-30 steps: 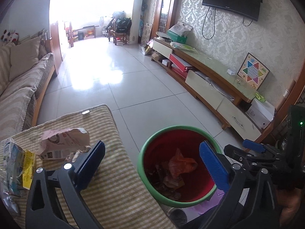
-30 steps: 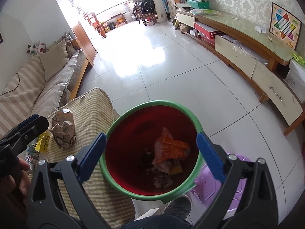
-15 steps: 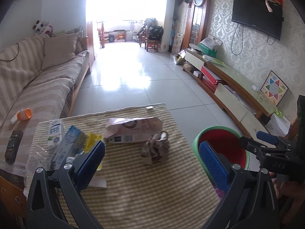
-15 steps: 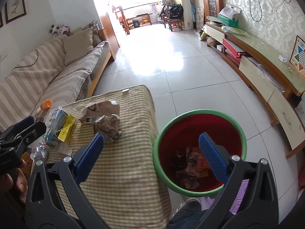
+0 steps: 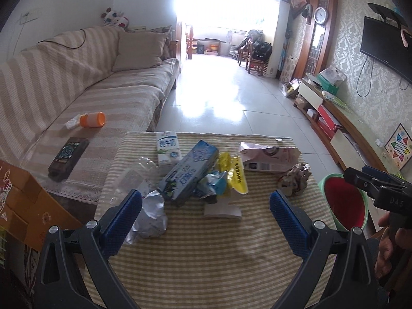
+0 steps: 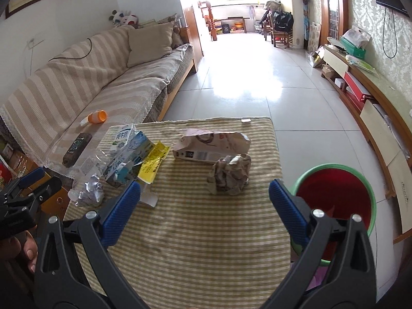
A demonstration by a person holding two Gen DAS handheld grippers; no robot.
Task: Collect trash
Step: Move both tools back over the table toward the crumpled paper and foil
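Note:
Trash lies on a striped table cloth (image 5: 219,252) (image 6: 195,234): a crumpled paper ball (image 5: 294,177) (image 6: 230,174), a pink paper bag (image 5: 267,157) (image 6: 211,146), a blue carton (image 5: 188,170) (image 6: 130,155), a white milk carton (image 5: 168,148), a yellow wrapper (image 5: 233,175) (image 6: 153,163), crumpled foil (image 5: 152,213) (image 6: 90,192) and a clear bottle (image 5: 130,180). The green bin with a red liner (image 5: 343,200) (image 6: 334,195) stands right of the table. My left gripper (image 5: 204,217) is open above the pile. My right gripper (image 6: 204,203) is open near the paper ball.
A striped sofa (image 5: 77,82) runs along the left with an orange cup (image 5: 93,119) and a dark remote (image 5: 68,155) on it. A cardboard box (image 5: 23,206) sits at the left. A TV bench (image 6: 373,118) lines the right wall. Tiled floor (image 6: 239,82) stretches beyond.
Both grippers have swung left from over the bin to over the table. The trash pile now fills both views and the bin sits at the right edge. Both stay open.

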